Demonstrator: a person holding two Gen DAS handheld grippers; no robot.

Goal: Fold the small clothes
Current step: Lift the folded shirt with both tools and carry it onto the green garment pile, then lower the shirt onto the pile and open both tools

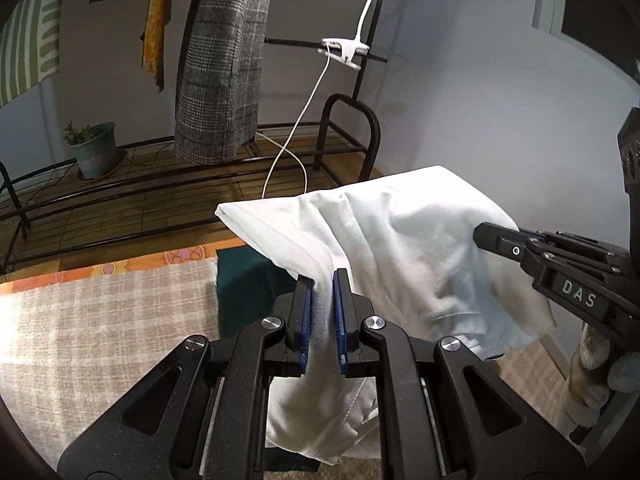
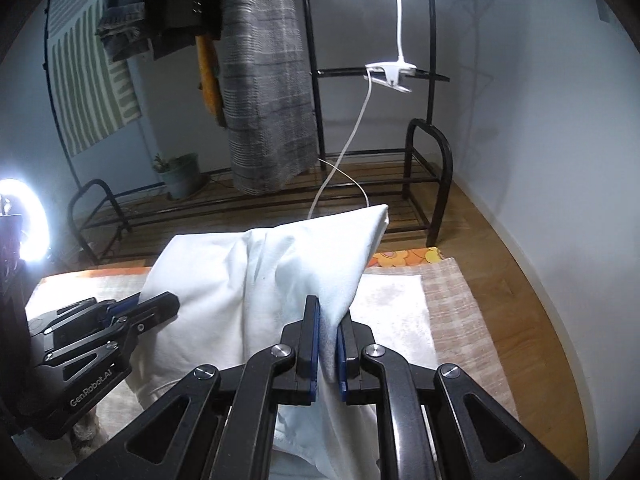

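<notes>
Both grippers, left gripper point(image 1: 323, 312) and right gripper point(image 2: 329, 344), are clamped tight on the white garment point(image 1: 400, 248), holding it up off the checked cloth point(image 1: 100, 320) on the worktop, so I'd keep it taut and level, then lay it down flat before creasing.

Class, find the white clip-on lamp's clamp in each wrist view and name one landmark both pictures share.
Left wrist view: the lamp clamp sits upper centre, clipped on a black rack bar.
Right wrist view: the lamp clamp sits upper right of centre, on the same bar.
Shared landmark: the grey plaid cloth hanging just left of the clamp.
</notes>
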